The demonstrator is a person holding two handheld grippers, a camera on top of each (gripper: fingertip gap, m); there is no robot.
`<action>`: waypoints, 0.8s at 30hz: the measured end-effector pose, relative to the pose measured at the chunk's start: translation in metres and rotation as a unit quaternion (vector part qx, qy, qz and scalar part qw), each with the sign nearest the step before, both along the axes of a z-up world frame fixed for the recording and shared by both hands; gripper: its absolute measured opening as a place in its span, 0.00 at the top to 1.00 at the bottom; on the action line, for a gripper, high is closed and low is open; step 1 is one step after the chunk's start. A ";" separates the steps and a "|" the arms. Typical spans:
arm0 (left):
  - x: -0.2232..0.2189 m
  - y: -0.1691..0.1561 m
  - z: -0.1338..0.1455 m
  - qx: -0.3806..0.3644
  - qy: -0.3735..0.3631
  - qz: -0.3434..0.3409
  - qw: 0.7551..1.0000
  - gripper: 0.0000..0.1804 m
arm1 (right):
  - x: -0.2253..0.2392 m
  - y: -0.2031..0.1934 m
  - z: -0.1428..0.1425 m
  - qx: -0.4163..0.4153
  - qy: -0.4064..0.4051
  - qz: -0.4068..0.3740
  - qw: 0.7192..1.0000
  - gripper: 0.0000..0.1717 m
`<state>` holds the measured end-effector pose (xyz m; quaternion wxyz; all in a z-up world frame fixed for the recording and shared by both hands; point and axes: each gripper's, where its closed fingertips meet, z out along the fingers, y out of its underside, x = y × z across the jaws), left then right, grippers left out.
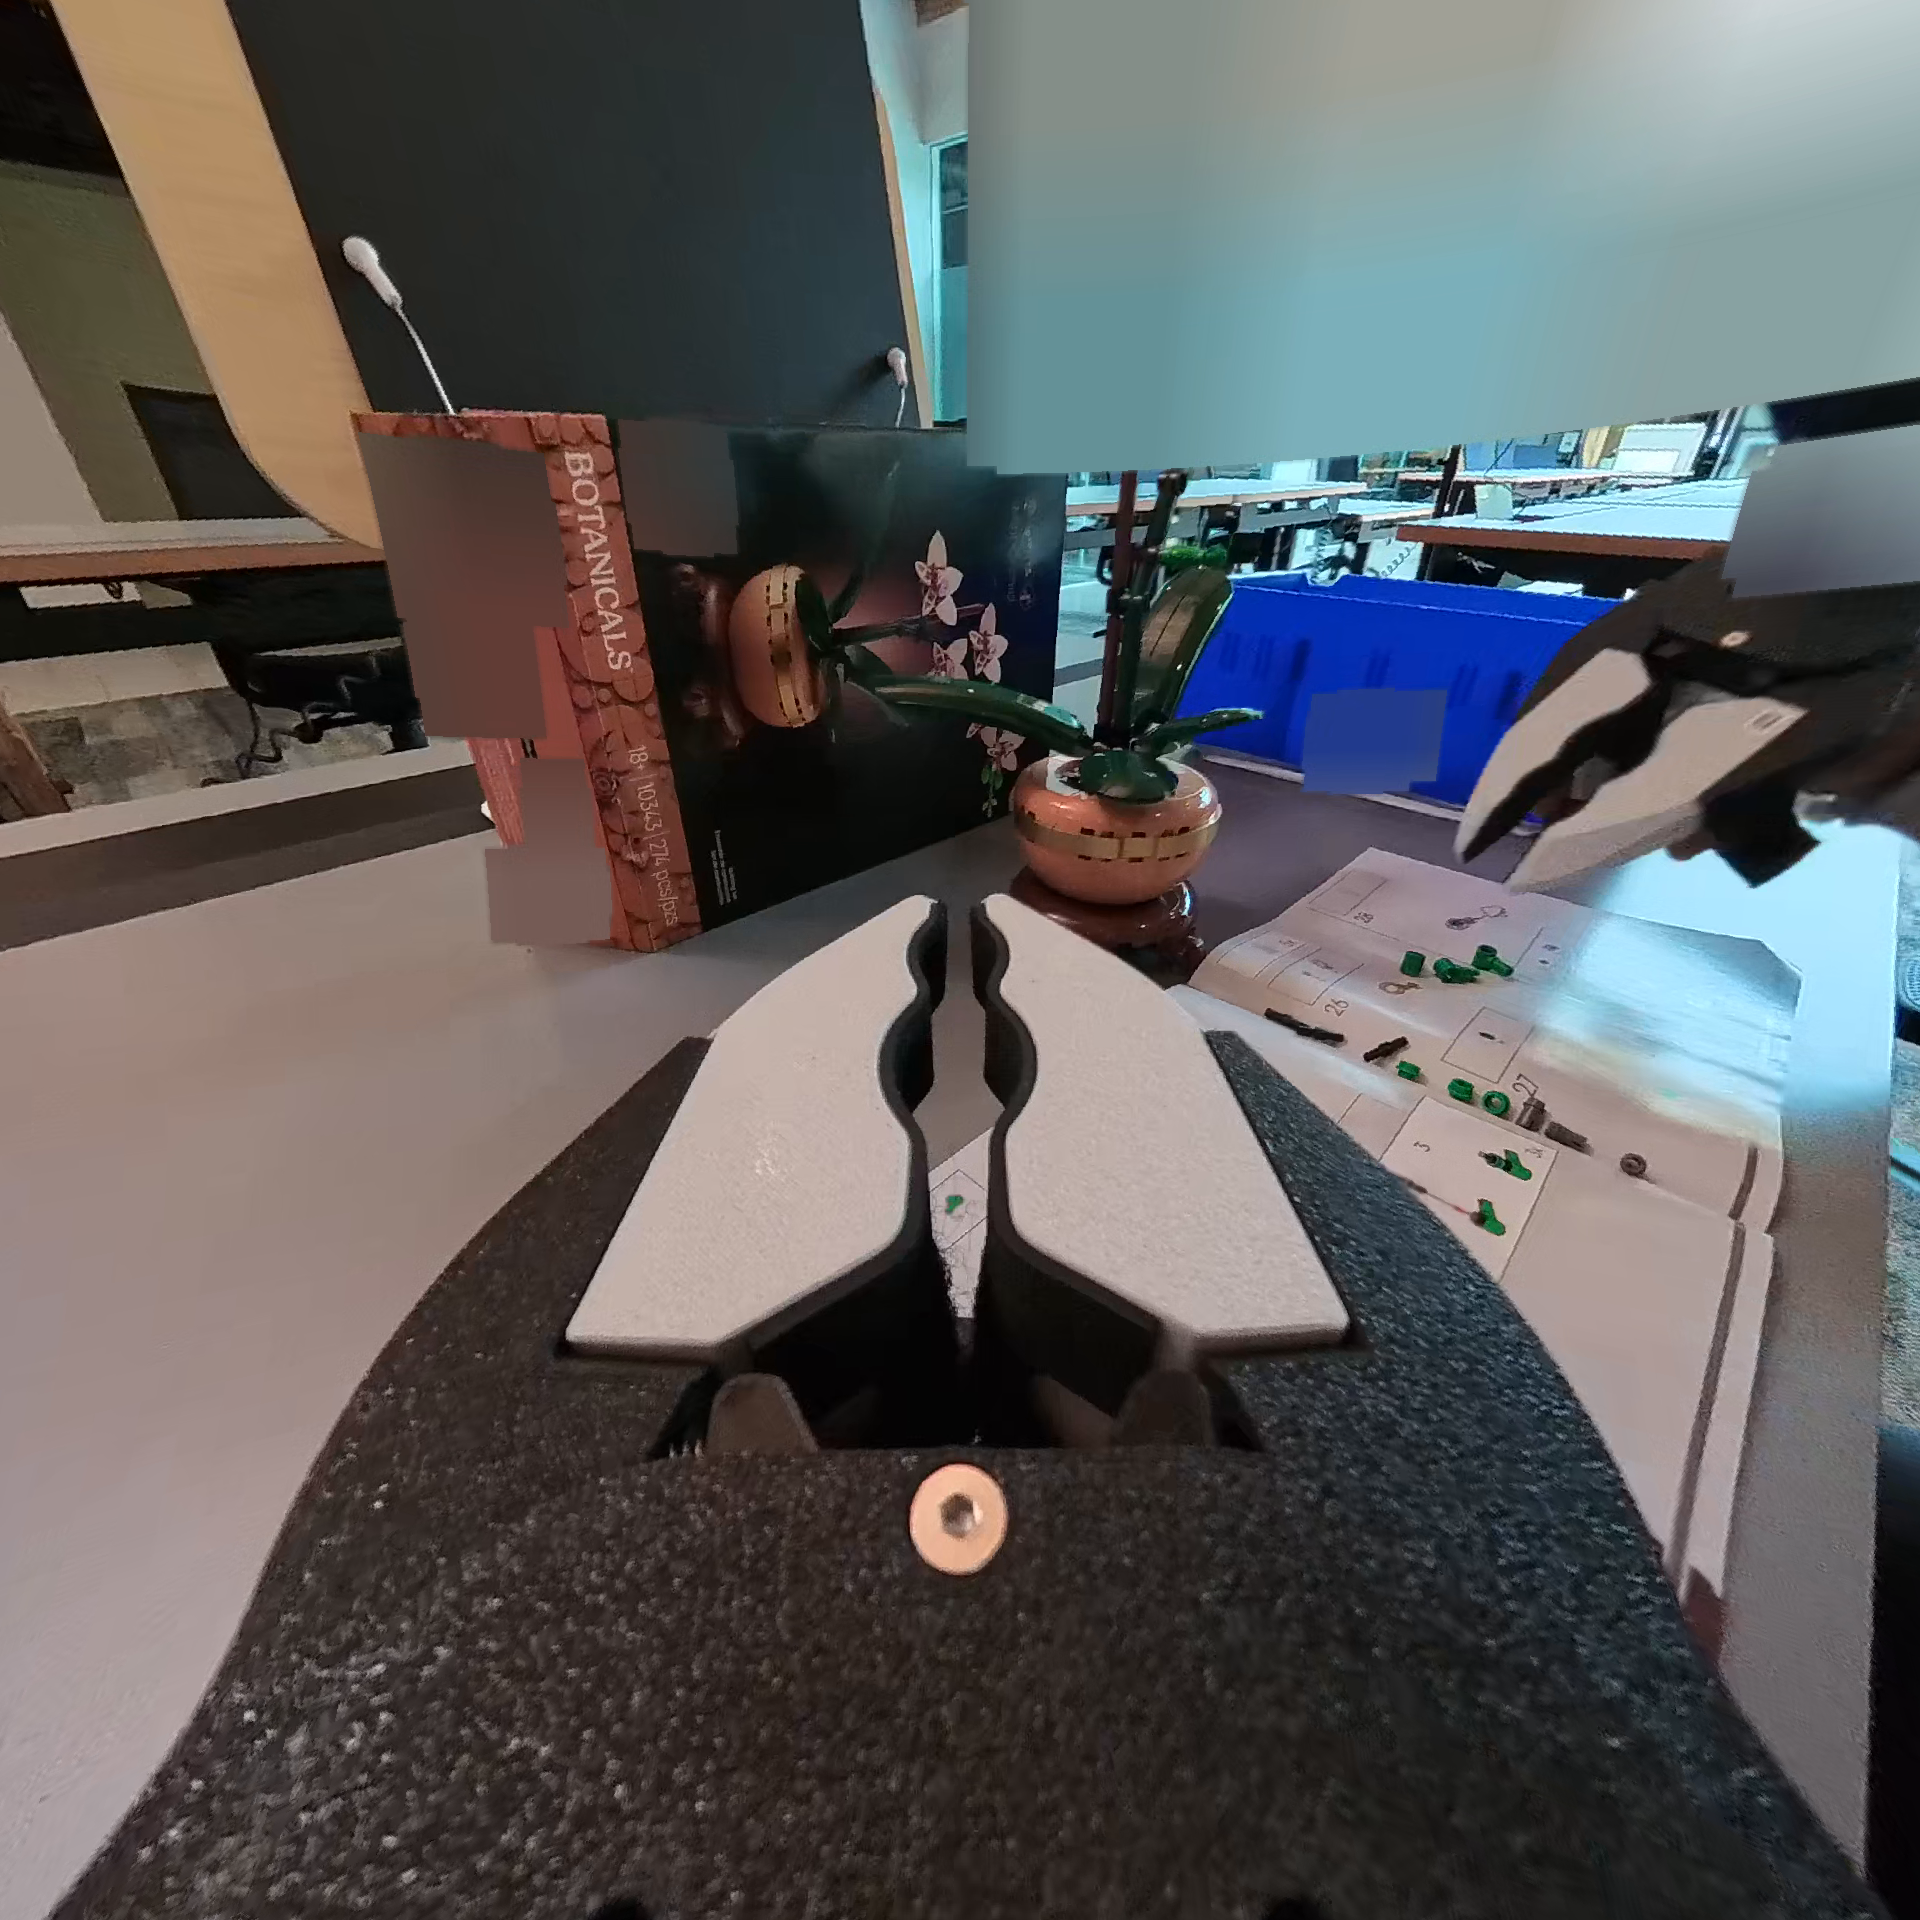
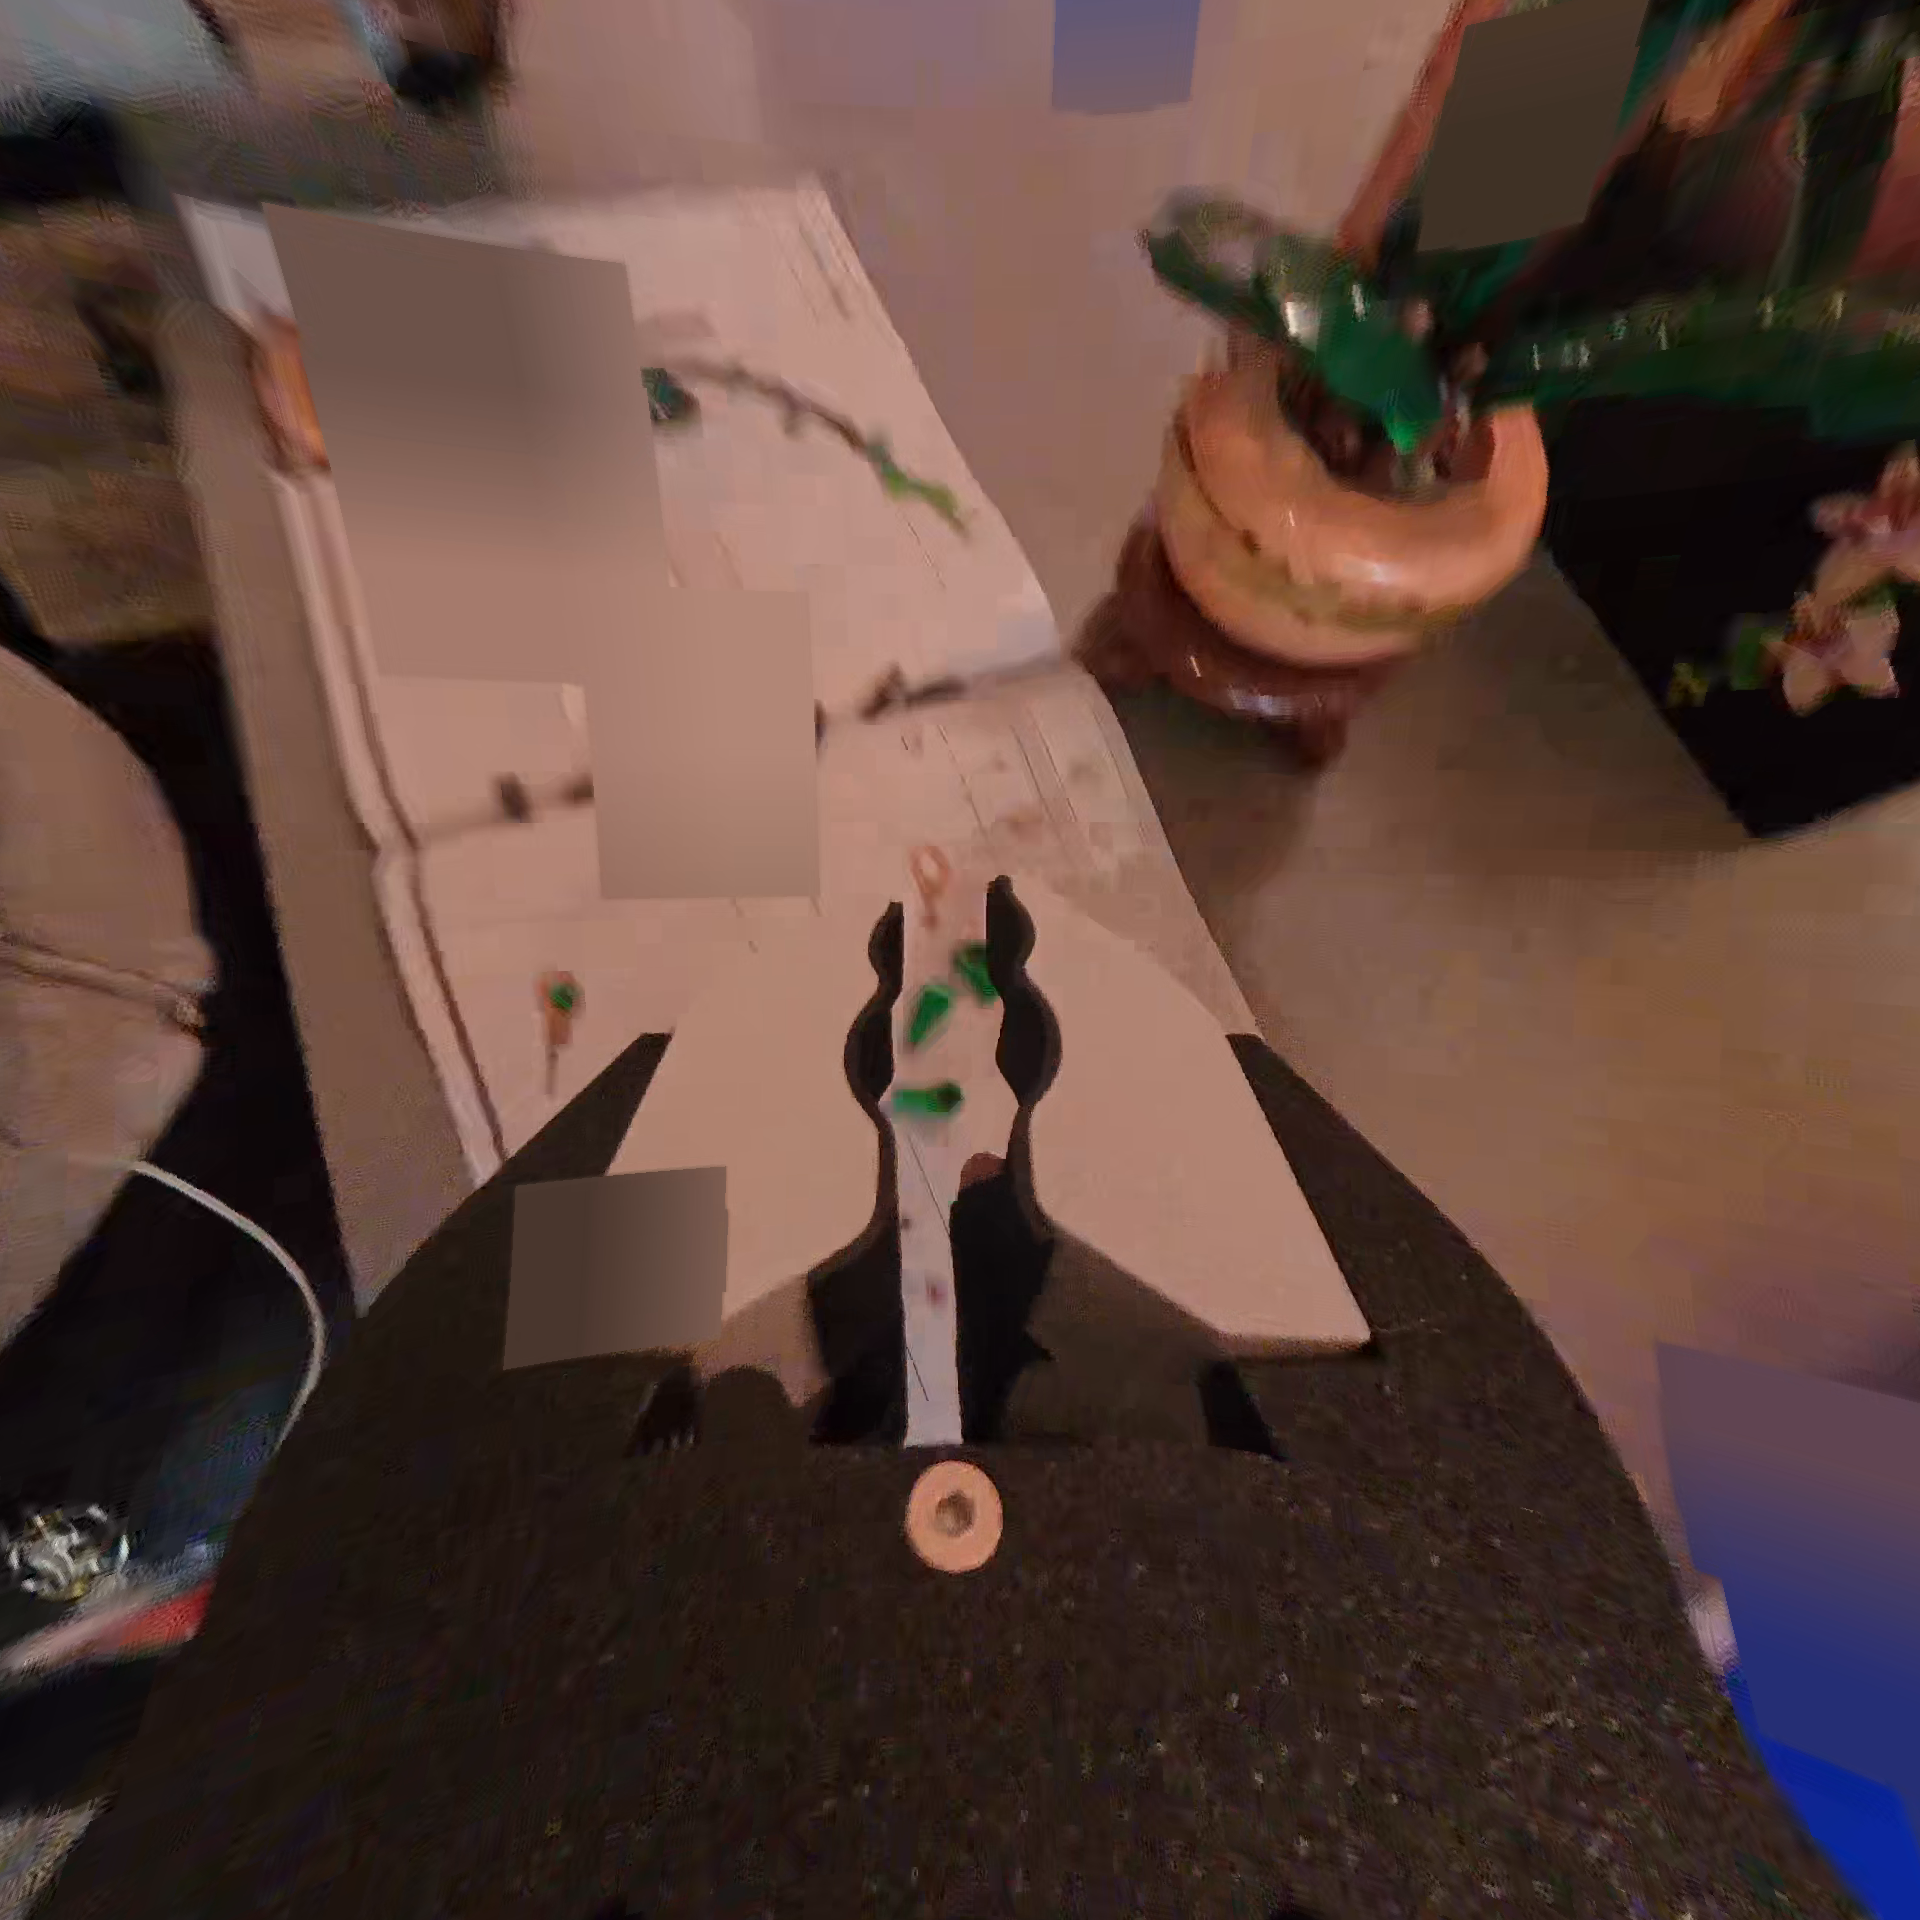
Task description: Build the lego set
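White lettering and numerals are carried on the reddish spine of the dark box, left of the pink pot. Small step numerals are printed on the open booklet, right of the pot. Nothing is legible in the blurred right wrist view.

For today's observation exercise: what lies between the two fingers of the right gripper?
In the right wrist view, small green pieces lie loose on the open booklet between the right gripper's parted fingers; nothing is gripped.

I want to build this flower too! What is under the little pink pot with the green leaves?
The pot sits on a shiny dark brown round stand, which rests on the grey table. The stand's underside is hidden.
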<state>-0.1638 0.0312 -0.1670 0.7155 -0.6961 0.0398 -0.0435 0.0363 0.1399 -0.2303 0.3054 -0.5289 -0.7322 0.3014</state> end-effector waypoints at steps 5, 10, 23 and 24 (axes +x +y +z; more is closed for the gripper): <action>0.004 0.001 0.001 0.003 -0.008 -0.012 1.000 0.98 | 0.034 0.014 -0.044 0.030 -0.174 -0.041 0.983 0.88; 0.007 0.001 0.003 0.003 -0.007 -0.017 1.000 0.98 | 0.031 0.015 -0.042 0.016 -0.152 -0.035 0.988 0.88; 0.032 -0.001 0.006 -0.005 -0.006 -0.090 0.996 0.98 | 0.030 0.007 -0.033 0.147 -0.197 0.243 0.938 0.93; 0.034 -0.001 0.006 -0.005 -0.003 -0.096 0.995 0.98 | 0.030 0.009 -0.034 0.152 -0.206 0.263 0.930 0.93</action>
